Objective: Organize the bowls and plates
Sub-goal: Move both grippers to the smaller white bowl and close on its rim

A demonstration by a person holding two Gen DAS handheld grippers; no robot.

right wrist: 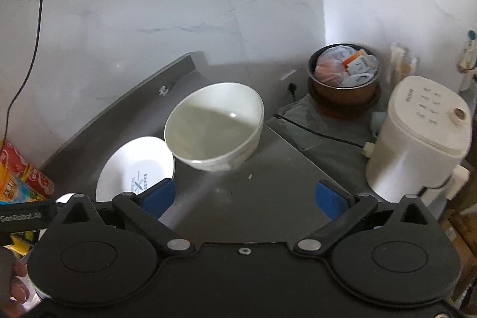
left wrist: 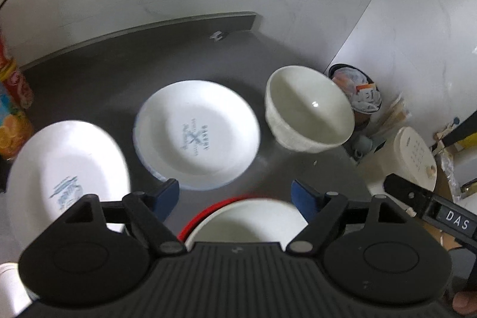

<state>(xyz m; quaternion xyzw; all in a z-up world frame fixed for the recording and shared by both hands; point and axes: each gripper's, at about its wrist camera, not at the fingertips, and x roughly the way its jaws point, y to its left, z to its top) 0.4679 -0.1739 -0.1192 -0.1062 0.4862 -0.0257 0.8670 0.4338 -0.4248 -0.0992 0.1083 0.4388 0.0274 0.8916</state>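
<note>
On the grey metal counter [left wrist: 104,73] lie two white plates with blue print: one in the middle [left wrist: 196,133] and one at the left [left wrist: 68,169]. A white bowl [left wrist: 310,109] stands at the counter's right edge. Just under my left gripper [left wrist: 235,195] sits a red-rimmed bowl [left wrist: 247,219], white inside; the gripper is open and holds nothing. In the right wrist view the white bowl [right wrist: 214,124] stands ahead and slightly left of my open, empty right gripper [right wrist: 244,195], with the middle plate [right wrist: 134,166] beside it on the left.
Bright snack packs [left wrist: 12,109] stand at the counter's left end. To the right and lower are a brown bin [right wrist: 345,85] full of bags, a white appliance [right wrist: 417,136] and a black cord [right wrist: 316,133]. Marble walls close off the back and right.
</note>
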